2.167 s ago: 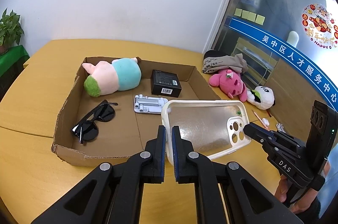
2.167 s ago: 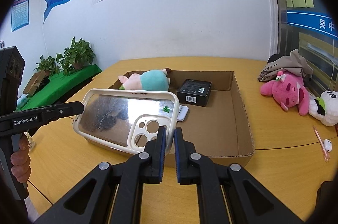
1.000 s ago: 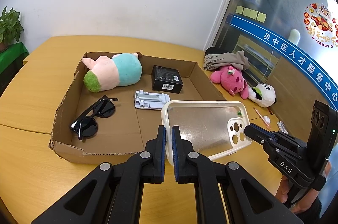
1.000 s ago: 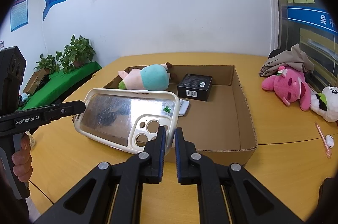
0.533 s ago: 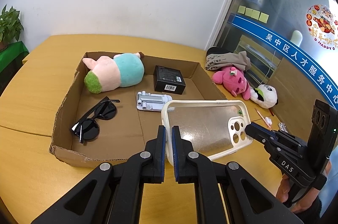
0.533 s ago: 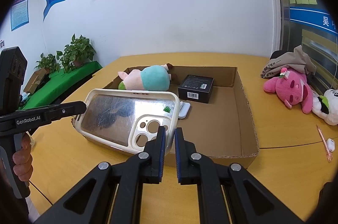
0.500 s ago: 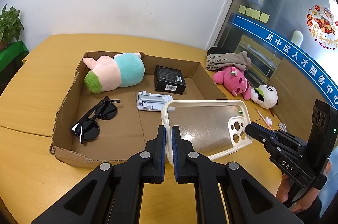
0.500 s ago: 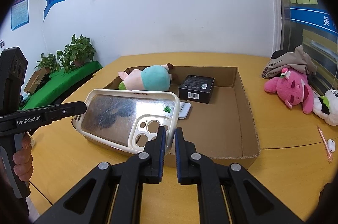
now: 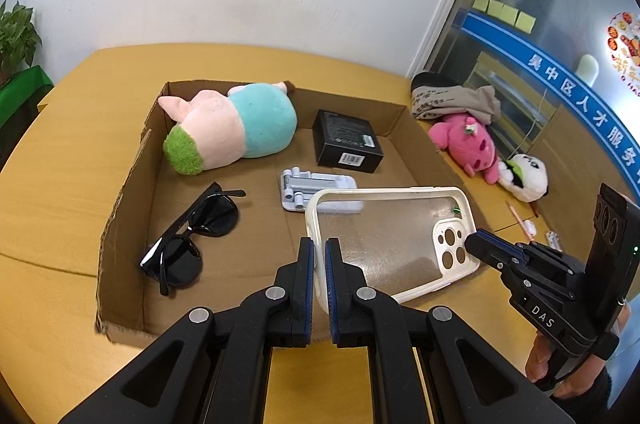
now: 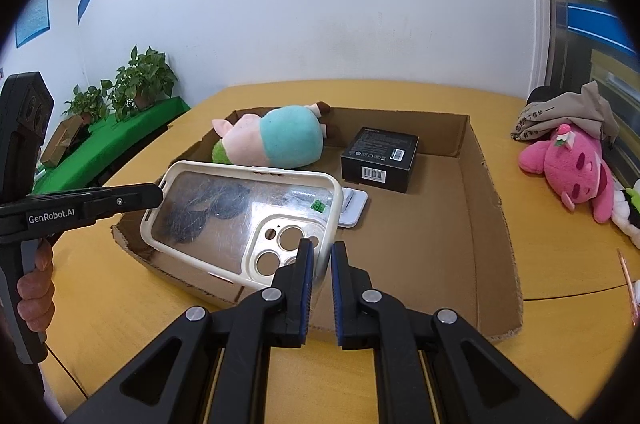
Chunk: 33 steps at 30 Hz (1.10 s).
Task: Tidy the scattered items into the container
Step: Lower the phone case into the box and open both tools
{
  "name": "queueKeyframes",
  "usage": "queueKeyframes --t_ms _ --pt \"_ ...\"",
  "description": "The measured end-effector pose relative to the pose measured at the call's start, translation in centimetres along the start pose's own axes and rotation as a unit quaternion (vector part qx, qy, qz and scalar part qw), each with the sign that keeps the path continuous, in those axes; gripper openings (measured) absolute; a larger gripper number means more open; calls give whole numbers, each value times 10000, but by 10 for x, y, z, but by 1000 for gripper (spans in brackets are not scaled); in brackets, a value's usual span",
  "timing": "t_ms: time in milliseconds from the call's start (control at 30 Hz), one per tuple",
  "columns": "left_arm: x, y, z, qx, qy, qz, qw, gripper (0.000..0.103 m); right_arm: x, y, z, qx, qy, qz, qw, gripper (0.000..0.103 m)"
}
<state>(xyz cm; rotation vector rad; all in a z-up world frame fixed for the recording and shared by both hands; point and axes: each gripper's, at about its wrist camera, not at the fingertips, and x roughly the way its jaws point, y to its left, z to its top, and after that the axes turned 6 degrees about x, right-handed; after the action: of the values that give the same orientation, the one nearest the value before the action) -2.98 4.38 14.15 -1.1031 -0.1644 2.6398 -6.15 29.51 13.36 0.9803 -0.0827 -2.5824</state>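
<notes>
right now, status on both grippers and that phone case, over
Left gripper and right gripper both shut on phone case, one per end. Case held over cardboard box, not released. White stand and sunglasses lie beneath.

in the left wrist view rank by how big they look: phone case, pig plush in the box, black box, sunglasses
1. phone case, though it is held nearest the camera, which inflates it
2. pig plush
3. sunglasses and black box look about alike; the sunglasses lie nearer, so I will not rank them.
</notes>
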Motion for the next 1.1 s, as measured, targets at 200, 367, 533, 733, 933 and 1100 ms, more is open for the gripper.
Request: queueKeyframes --t_ms 200,367,533,733,933,1100 --pt "36 15 6 -160 327 9 9993 5 35 -11 3 83 322 35 9994 8" --pt "64 25 2 -288 623 66 9976 5 62 -17 6 135 634 30 9979 8" --pt "87 34 -1 -405 947 178 9945 5 85 -18 7 95 918 -5 9957 8" --pt "102 39 -6 -413 1199 332 9914 5 100 -18 3 116 1151 -17 9933 8" --pt "107 44 -7 -473 1230 391 9905 5 105 -20 0 191 1226 104 9922 10" --pt "99 49 -8 -662 1045 300 9919 15 99 -21 0 234 1097 40 9937 21"
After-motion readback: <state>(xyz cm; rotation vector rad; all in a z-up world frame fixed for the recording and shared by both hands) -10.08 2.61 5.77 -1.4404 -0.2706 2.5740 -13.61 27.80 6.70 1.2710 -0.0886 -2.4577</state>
